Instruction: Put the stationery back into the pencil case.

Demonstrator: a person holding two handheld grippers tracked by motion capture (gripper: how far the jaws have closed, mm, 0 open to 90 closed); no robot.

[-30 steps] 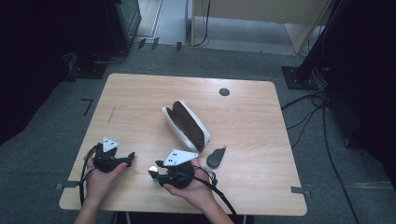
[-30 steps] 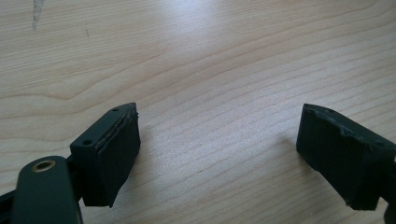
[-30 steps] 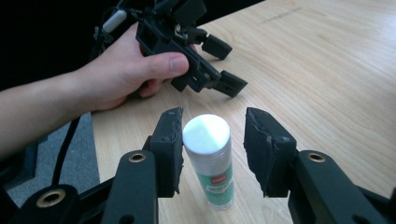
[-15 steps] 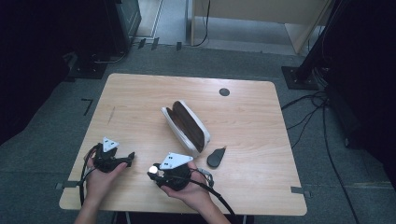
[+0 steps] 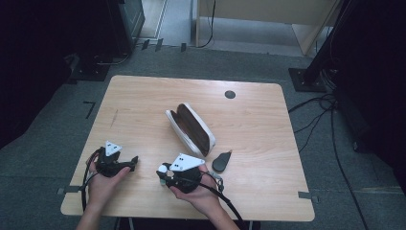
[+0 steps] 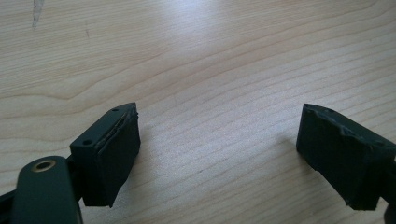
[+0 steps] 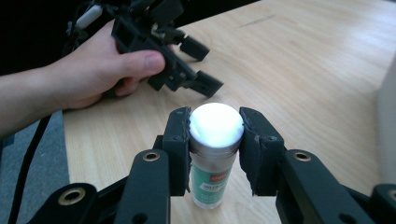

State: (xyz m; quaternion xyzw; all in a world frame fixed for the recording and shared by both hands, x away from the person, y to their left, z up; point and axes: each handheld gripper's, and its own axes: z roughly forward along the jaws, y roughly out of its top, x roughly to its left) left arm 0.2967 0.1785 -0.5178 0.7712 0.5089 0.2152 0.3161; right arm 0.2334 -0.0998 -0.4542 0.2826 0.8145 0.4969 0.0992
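Right gripper view, bottom centre: the right gripper [image 7: 215, 140], jaws just closing, clamps a white-capped bottle [image 7: 215, 154] upright on the tabletop [image 7: 303, 70] for lifting; upper left, the left gripper [image 7: 201, 65] idles open.

Small white-capped bottle [image 7: 215, 154] with a green label stands upright, squeezed at the cap between the right gripper [image 7: 215, 140] pads.
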